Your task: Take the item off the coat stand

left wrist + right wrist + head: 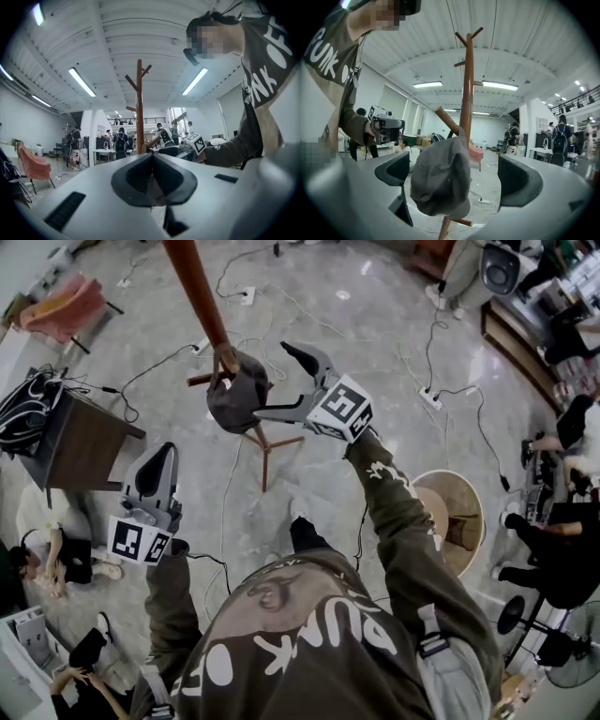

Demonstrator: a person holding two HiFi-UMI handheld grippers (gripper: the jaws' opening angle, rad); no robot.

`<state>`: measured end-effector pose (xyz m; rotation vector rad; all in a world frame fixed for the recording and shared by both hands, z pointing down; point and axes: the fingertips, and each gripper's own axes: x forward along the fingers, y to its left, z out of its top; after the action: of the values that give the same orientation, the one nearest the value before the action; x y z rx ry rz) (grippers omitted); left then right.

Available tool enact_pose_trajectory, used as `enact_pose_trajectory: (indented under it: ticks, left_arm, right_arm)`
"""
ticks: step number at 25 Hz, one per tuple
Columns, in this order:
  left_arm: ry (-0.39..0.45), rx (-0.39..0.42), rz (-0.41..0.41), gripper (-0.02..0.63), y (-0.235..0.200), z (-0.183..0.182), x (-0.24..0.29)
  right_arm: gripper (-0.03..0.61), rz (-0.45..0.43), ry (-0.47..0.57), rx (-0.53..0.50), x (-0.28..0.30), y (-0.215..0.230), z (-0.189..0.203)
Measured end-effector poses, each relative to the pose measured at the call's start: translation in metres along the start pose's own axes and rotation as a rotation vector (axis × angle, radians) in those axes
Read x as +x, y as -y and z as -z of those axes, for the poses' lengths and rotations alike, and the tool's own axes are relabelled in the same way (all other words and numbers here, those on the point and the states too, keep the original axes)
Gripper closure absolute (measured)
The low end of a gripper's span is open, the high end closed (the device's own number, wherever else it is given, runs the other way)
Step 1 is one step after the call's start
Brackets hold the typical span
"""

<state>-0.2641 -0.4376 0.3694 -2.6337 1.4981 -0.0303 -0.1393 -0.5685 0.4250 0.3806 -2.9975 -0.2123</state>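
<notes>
Pale polished floor with trailing cables, a dark table, tube lights overhead.

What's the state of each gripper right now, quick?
Left gripper: shut, empty.
Right gripper: open, gray cap between its fingers, not gripped.

Grey cap hanging on lower peg of brown wooden coat stand, crown drooping downward.

One cap, one coat stand, two grippers.
</notes>
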Motion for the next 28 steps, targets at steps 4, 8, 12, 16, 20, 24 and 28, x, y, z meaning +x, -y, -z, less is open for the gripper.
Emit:
enact_pose_trajectory:
  ticks: [4, 8, 12, 16, 20, 24, 28]
  left_arm:
    - [-0.021, -0.002, -0.035, 0.609, -0.009, 0.007, 0.011]
    - [-0.042, -0.006, -0.066, 0.609, -0.022, 0.014, 0.017]
    - [-0.053, -0.012, -0.084, 0.609, -0.029, 0.019, 0.025]
    - [-0.060, -0.017, -0.091, 0.609, -0.032, 0.022, 0.024]
    - [-0.060, -0.020, -0.096, 0.609, -0.040, 0.023, 0.021]
    - [-0.055, -0.019, -0.090, 0.609, -0.039, 0.023, 0.018]
    - [-0.044, -0.018, -0.075, 0.609, -0.035, 0.020, 0.011]
  right_arm:
    - [0.006, -0.103, 0.013, 0.029, 0.020, 0.016, 0.016]
    - [0.042, -0.171, 0.028, 0.051, 0.036, 0.022, 0.026]
    - [0.215, -0.247, 0.023, 0.047, 0.047, 0.019, 0.034]
    - [0.457, -0.232, 0.027, -0.005, 0.050, 0.015, 0.036]
    - [0.523, -0.193, 0.025, -0.032, 0.052, 0.016, 0.033]
    - [0.531, -0.149, 0.043, -0.032, 0.044, 0.017, 0.025]
    - [0.532, -0.126, 0.063, -0.058, 0.034, 0.012, 0.002]
